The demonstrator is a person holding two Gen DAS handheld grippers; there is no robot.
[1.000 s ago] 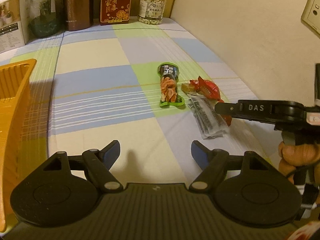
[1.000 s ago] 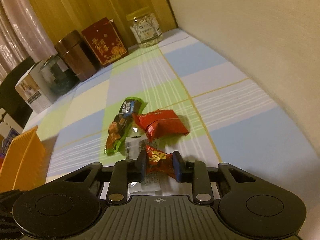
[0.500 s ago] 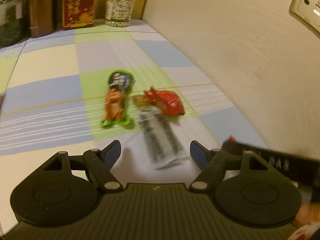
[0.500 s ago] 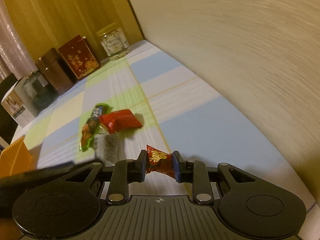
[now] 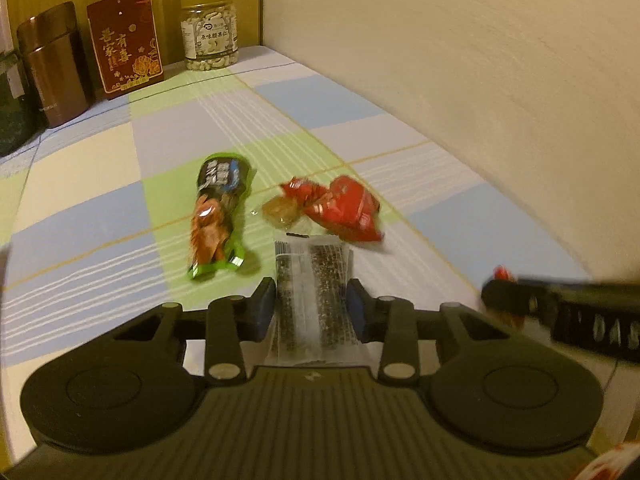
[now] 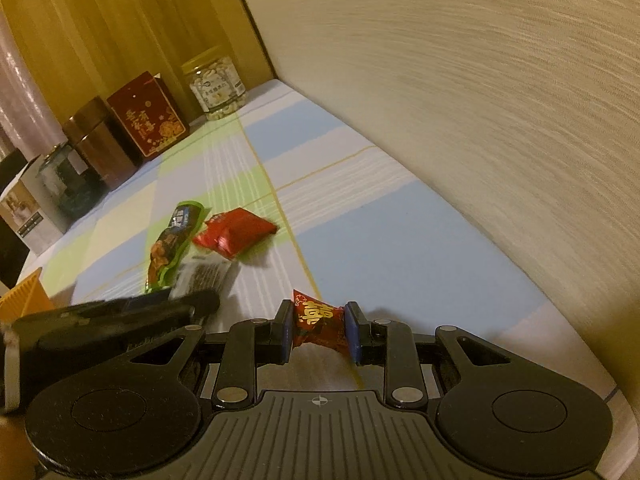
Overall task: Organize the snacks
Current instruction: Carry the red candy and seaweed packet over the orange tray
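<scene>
My left gripper (image 5: 311,307) has its jaws on either side of a clear packet of dark seaweed snack (image 5: 314,300) that lies on the checked cloth; the pads look close to its edges, contact unclear. A green snack pouch (image 5: 218,216), a small amber candy (image 5: 281,211) and a red packet (image 5: 344,208) lie just beyond. My right gripper (image 6: 318,330) is shut on a small red candy (image 6: 318,322) and holds it above the cloth. The green pouch (image 6: 172,242), red packet (image 6: 234,232) and seaweed packet (image 6: 204,276) also show in the right wrist view.
A cashew jar (image 5: 209,32), a red box (image 5: 125,42) and a brown canister (image 5: 54,66) stand at the back. The wall (image 5: 480,80) runs along the right. An orange basket (image 6: 24,298) edge shows at the left in the right wrist view.
My left gripper moved forward to the seaweed packet and its jaws narrowed around it. My right gripper lifted the red candy up and back towards the right.
</scene>
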